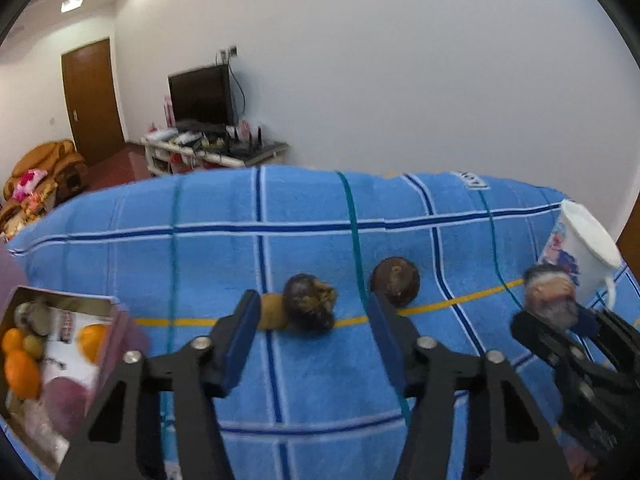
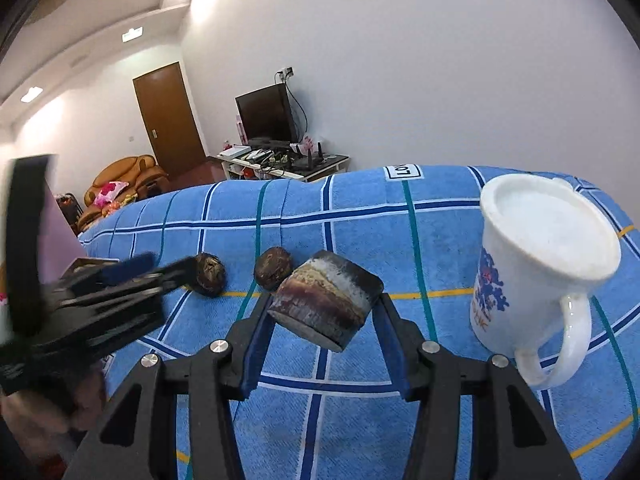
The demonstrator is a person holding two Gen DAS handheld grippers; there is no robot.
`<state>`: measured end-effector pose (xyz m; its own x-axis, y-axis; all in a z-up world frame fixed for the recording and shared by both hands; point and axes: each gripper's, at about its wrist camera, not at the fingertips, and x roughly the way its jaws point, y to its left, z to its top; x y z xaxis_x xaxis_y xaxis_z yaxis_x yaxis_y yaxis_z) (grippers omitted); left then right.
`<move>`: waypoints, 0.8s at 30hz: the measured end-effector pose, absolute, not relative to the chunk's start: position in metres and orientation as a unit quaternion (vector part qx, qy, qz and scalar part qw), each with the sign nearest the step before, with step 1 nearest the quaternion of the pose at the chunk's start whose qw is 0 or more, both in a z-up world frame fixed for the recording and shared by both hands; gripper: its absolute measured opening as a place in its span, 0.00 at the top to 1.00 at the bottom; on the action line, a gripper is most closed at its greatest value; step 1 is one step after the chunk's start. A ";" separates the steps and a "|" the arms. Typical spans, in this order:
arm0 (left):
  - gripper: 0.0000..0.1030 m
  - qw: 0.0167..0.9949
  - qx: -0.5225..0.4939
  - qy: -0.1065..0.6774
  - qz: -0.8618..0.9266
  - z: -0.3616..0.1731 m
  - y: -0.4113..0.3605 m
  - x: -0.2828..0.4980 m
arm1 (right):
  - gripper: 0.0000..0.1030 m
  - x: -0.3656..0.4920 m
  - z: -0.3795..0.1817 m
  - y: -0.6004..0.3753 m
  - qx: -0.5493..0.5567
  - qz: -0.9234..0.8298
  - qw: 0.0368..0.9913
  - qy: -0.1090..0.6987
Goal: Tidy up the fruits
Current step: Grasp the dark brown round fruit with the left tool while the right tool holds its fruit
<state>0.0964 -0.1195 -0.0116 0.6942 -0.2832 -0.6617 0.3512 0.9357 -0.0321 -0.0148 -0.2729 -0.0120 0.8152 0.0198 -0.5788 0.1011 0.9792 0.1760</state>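
Observation:
Two dark round fruits lie on the blue checked cloth, with a small yellow-brown fruit beside the left one. My left gripper is open, just in front of them. My right gripper is shut on a brown glazed cup, held tilted above the cloth; it also shows in the left wrist view. The two dark fruits appear behind it.
An open box at the left holds oranges and other fruit. A white mug stands on the cloth at the right. Beyond the cloth's far edge are a TV stand and a sofa.

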 end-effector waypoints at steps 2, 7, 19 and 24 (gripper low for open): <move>0.54 0.915 0.045 0.364 -0.170 -0.019 -0.125 0.109 | 0.49 -0.014 -0.012 -0.275 0.104 -0.022 0.947 0.303; 0.56 0.912 0.064 0.369 -0.169 -0.026 -0.142 0.125 | 0.49 -0.014 -0.010 -0.278 0.110 -0.017 0.946 0.304; 0.67 0.891 -0.006 0.399 -0.217 -0.032 -0.128 0.132 | 0.49 -0.008 -0.011 -0.279 0.114 -0.022 0.946 0.304; 0.67 0.918 -0.007 0.334 -0.214 -0.014 -0.114 0.094 | 0.49 -0.018 -0.006 -0.278 0.113 -0.026 0.953 0.281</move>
